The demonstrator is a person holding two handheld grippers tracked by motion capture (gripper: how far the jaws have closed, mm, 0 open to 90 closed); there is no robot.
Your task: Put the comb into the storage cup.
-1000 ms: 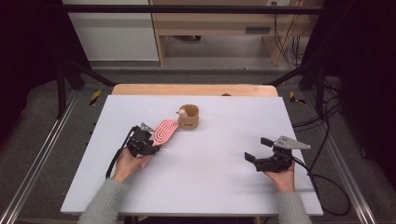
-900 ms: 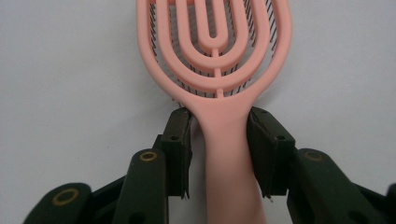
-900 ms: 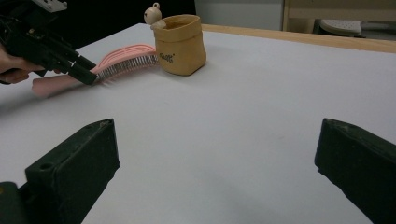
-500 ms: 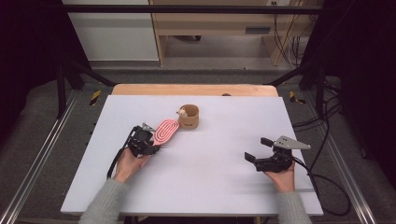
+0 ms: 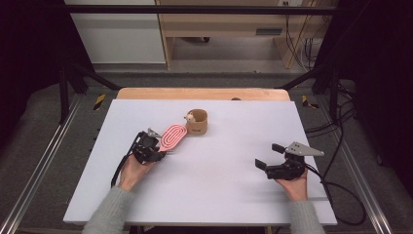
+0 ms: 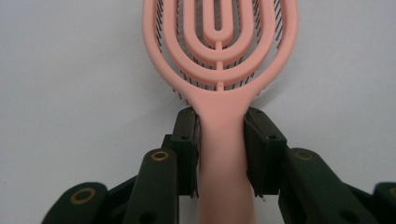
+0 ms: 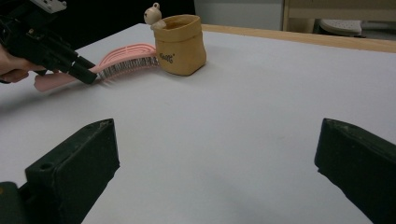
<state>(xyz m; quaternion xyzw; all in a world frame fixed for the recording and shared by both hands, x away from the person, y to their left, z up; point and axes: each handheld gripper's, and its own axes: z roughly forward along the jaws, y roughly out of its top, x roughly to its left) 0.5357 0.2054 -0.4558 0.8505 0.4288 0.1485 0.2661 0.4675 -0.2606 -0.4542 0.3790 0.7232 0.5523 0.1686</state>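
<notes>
My left gripper [image 6: 222, 140] has just been closing its jaws and now clamps the handle of the pink oval vented plastic hairbrush [image 6: 219, 56], left of centre in the high view beside the tan fabric pouch [image 5: 197, 123]; my right gripper [image 5: 271, 157] gapes open over bare white table [image 5: 219, 195]

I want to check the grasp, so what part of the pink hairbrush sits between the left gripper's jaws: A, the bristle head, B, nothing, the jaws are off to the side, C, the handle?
C: in the left gripper view, the left gripper has its jaws against both sides of the pink hairbrush handle, just below the head.
</notes>
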